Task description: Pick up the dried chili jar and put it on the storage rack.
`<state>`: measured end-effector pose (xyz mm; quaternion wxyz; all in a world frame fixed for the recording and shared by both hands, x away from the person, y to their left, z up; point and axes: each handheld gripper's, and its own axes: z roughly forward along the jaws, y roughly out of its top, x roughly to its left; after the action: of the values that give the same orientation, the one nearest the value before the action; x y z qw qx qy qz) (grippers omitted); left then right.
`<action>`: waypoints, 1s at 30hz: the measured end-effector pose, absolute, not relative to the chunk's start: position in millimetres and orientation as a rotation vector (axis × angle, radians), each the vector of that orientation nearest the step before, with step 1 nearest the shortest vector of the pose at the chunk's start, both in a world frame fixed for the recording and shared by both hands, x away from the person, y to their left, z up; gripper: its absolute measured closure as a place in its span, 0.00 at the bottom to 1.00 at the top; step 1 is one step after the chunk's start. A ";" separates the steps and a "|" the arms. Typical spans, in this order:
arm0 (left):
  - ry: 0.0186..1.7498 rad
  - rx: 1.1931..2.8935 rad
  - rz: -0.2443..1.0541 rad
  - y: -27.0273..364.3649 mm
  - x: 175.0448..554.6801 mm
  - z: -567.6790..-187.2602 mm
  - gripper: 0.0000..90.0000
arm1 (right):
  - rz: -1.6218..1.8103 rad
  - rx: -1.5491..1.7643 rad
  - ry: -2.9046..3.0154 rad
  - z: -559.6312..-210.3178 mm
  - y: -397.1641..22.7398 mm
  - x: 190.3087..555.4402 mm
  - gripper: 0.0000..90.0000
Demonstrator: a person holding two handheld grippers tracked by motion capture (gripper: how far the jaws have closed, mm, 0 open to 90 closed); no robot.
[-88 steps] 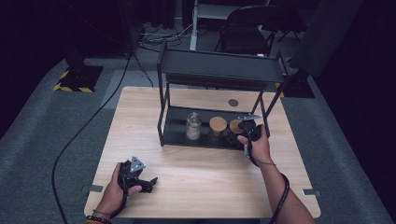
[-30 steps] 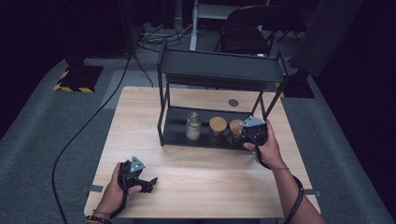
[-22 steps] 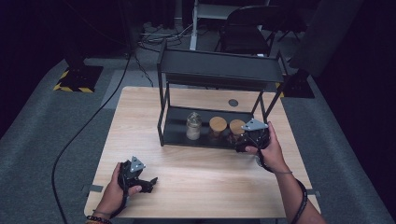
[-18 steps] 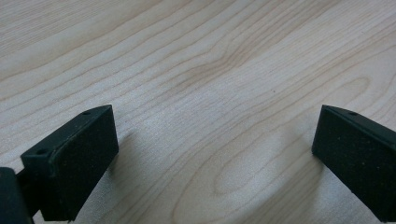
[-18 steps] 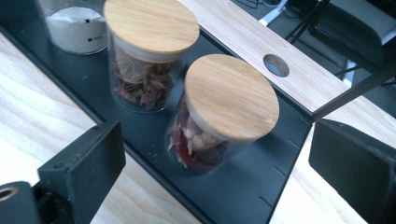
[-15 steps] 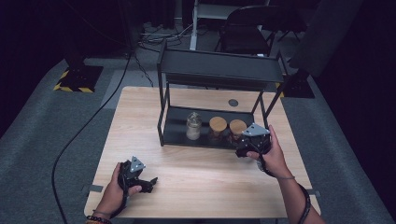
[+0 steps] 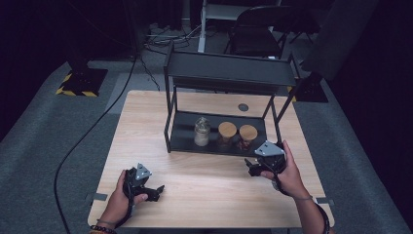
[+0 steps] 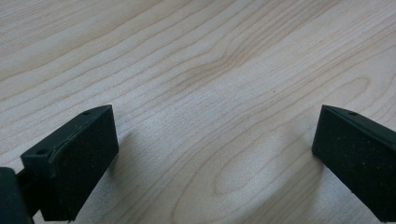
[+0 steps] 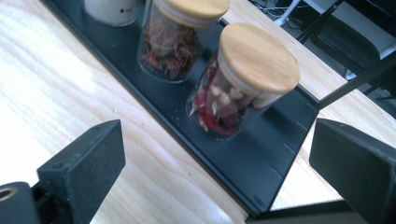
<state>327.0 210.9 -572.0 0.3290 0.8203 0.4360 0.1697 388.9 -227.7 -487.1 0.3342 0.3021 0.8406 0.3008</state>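
The left gripper rests idle near the front left corner of the light wooden table, jaws wide open and empty. The right gripper, jaws open and empty, hangs just off the front right corner of the black metal shelf rack. On its lower tray, the cork-lidded glass jar of red contents stands upright at the right end, placed clear for access.

A clear glass jar with a flat round wooden lid stands upright on the black lower shelf of the rack, filled with red and pale pieces. It is the rightmost of three in a row, just beside a similar wood-lidded glass jar of brown flakes, both lids on.
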 end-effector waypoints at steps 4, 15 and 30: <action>1.141 2.146 0.444 210.9 327.0 -572.0 0.00 | 0.781 0.774 2.193 -492.0 -231.3 382.5 0.04; 1.140 2.147 0.445 210.9 327.1 -572.0 0.00 | 0.768 0.719 2.229 -507.6 -235.7 367.5 0.04; 1.141 2.147 0.445 210.9 327.1 -572.0 0.00 | 0.734 0.763 2.254 -526.4 -256.0 355.8 0.04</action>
<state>327.1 210.9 -572.0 0.3289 0.8203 0.4359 0.1700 355.8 -256.0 -526.4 0.3200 0.2903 0.8575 0.2792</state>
